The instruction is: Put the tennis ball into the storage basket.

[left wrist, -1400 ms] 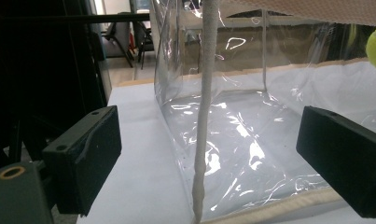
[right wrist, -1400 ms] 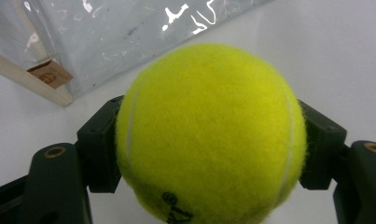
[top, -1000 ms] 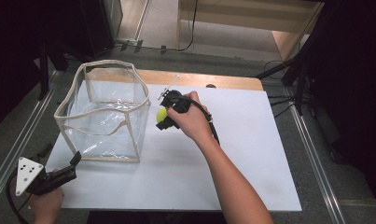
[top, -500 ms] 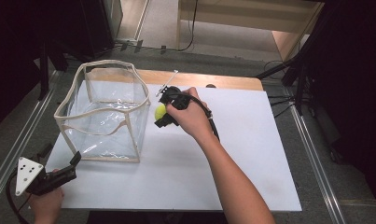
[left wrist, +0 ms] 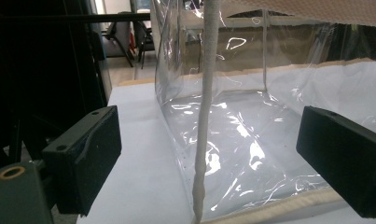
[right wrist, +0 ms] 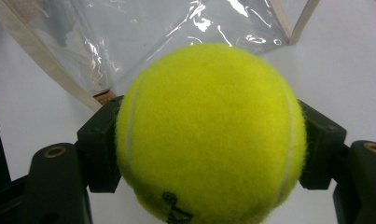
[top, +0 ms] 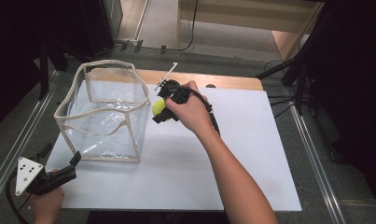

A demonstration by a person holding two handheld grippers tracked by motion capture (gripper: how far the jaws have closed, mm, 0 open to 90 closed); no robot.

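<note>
Hiding behind hand: tennis ball (top: pixel 157 108)

We see the ball (right wrist: pixel 209 135): yellow-green tennis ball, fuzzy felt, pale curved seams, black print near its underside. It's clamped between the right gripper's (top: pixel 163 108) two black jaws, one pad on each flank, off the table. In the high view the ball (top: pixel 157 108) sits just beside the bag's (top: pixel 104 116) right wall, outside it, below the rim. The bag is clear plastic, box-shaped, beige piping on edges and rim, open top, upright on the white board, nothing inside. Its rim sags and waves; walls crinkle and glare.
</note>
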